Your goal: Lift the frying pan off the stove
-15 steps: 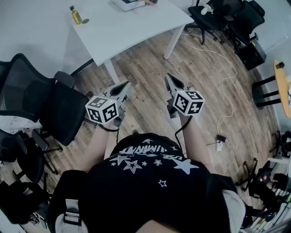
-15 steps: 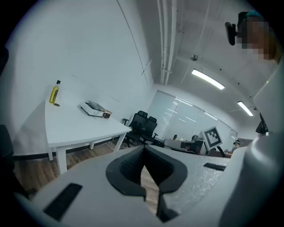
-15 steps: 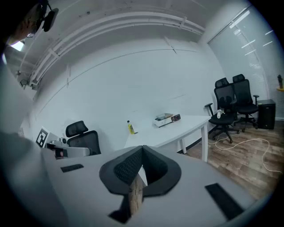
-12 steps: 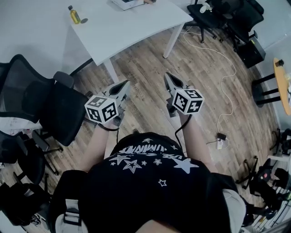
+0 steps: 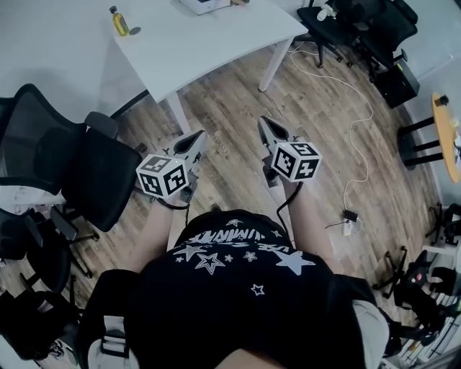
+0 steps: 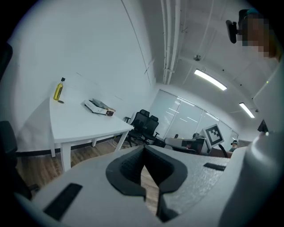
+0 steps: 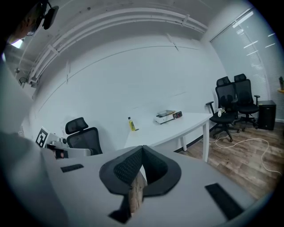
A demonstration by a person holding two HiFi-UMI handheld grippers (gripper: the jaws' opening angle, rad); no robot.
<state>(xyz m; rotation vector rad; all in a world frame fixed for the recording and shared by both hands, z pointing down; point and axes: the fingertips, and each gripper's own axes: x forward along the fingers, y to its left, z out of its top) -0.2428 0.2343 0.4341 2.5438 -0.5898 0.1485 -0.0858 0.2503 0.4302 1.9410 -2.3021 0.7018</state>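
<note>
- At the tips, the left gripper (image 5: 196, 136) is clenched on nothing. Its own view shows the dark pads (image 6: 126, 166) meeting in one seam.
- The right gripper (image 5: 266, 124) is likewise closed and empty, with its pads (image 7: 157, 170) pressed together.
- Both are held out before the torso, side by side and apart. Their tips aim toward 12 o'clock and tilt slightly downward.
- The left cube (image 5: 164, 175) and the right cube (image 5: 297, 160) sit nearest the body. Bare forearms run back from them to a black star-print shirt (image 5: 238, 281).
- Wooden floor (image 5: 230, 101) lies under and between the grippers, and it stays open toward 12 o'clock.
- One table leg (image 5: 175, 112) stands near the left tip, at its 11 o'clock. A second leg (image 5: 275, 65) stands farther off, at the right tip's 12 o'clock.
- The white table (image 5: 209, 43) spans 10 to 12 o'clock. A yellow bottle (image 5: 119, 21) stands at its far left.
- A flat white appliance (image 5: 205, 6) lies on the table at the picture's top edge. It is too small to tell whether a frying pan sits on it.
- A black office chair (image 5: 79, 166) crowds the left cube at 9 o'clock.
- A white cable (image 5: 360, 115) trails over the floor at the right gripper's 2 o'clock. More black chairs (image 5: 374, 29) stand at 1 o'clock.
- Since half a second ago both grippers have kept their places and stayed closed.
</note>
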